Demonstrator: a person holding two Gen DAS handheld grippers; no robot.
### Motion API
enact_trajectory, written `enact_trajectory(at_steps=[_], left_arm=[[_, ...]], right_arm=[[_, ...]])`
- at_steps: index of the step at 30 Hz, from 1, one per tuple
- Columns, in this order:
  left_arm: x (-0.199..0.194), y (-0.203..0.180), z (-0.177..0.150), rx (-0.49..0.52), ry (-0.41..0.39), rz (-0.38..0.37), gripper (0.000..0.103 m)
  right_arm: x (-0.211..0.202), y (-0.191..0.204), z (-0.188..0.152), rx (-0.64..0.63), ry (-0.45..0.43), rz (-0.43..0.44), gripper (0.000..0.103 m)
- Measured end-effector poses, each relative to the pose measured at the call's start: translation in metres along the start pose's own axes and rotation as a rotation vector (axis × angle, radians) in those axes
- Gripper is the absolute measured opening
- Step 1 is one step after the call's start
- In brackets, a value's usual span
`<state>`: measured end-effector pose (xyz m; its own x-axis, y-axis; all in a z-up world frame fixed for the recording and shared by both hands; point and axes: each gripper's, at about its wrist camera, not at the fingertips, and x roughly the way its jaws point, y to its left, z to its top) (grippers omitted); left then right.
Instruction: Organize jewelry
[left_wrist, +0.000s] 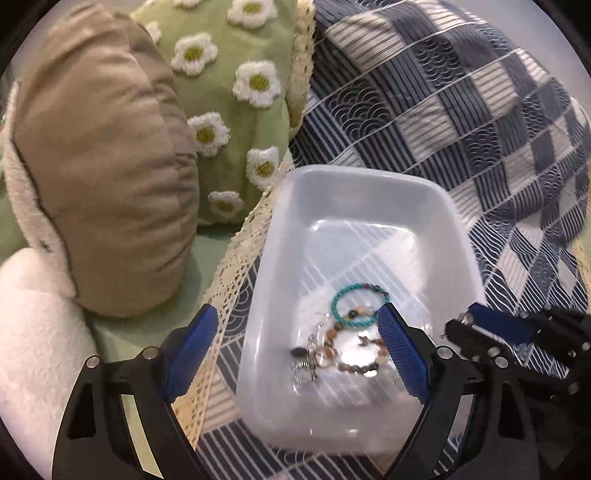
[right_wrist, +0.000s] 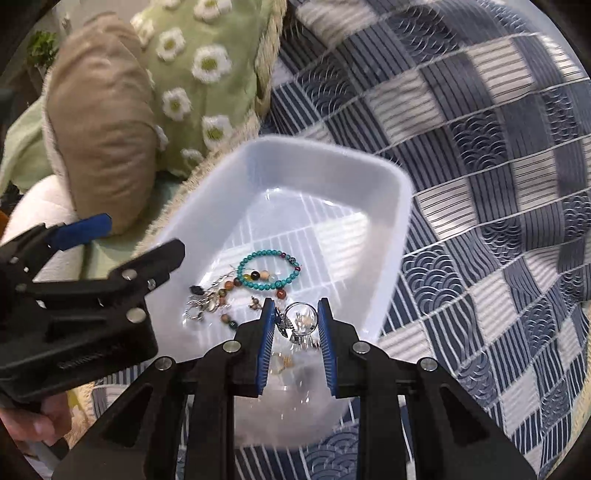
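**Right fingers pinch a ring-shaped trinket over the jewelry bin**

In the right wrist view, the right gripper (right_wrist: 295, 317) has its blue-padded fingers (right_wrist: 266, 343) narrowed on a small silver ring-shaped trinket (right_wrist: 302, 320), low centre, above the translucent white plastic bin (right_wrist: 391, 206). Just beyond lie a turquoise bead bracelet (right_wrist: 269, 268) and a tangle of brown beads and silver charms (right_wrist: 214, 299) on the bin floor. The left gripper (left_wrist: 297, 354) has its fingers spread wide and empty, straddling the bin's near left rim. Around: blue-and-white patchwork quilt (left_wrist: 461, 122), green daisy cushion (left_wrist: 236, 96), tan plush pillow (left_wrist: 107, 155). No writing can be read.
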<state>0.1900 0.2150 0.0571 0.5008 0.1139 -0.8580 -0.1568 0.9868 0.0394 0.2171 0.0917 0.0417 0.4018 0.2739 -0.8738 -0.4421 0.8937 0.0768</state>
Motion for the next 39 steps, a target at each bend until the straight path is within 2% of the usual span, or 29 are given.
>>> enact_trajectory(at_steps=[7,17,21,24,27,32,35,39], left_arm=[[0.028,-0.007,0.004,0.031,0.042,0.043,0.084],[0.034,-0.013,0.003,0.037,0.052,0.059,0.084],[0.033,-0.01,0.003,0.032,0.052,0.052,0.084],[0.03,-0.007,0.004,0.024,0.044,0.053,0.084],[0.021,-0.002,0.005,-0.006,0.029,0.031,0.084],[-0.008,0.002,0.0,-0.066,-0.016,-0.033,0.084],[-0.026,-0.006,-0.009,-0.055,-0.031,-0.033,0.085],[-0.053,-0.024,-0.025,-0.02,-0.066,-0.042,0.086]], right_arm=[[0.037,-0.01,0.006,0.022,0.049,0.008,0.024],[0.041,-0.016,0.006,0.031,0.053,0.015,0.026],[0.036,-0.012,0.006,0.023,0.037,0.016,0.046],[0.023,-0.008,0.006,0.009,0.009,-0.014,0.051],[0.001,-0.007,0.006,0.007,-0.016,-0.004,0.054],[-0.056,-0.004,-0.008,-0.008,-0.129,-0.075,0.084],[-0.082,-0.008,-0.017,-0.005,-0.172,-0.097,0.088],[-0.11,-0.025,-0.04,0.037,-0.212,-0.105,0.089]])
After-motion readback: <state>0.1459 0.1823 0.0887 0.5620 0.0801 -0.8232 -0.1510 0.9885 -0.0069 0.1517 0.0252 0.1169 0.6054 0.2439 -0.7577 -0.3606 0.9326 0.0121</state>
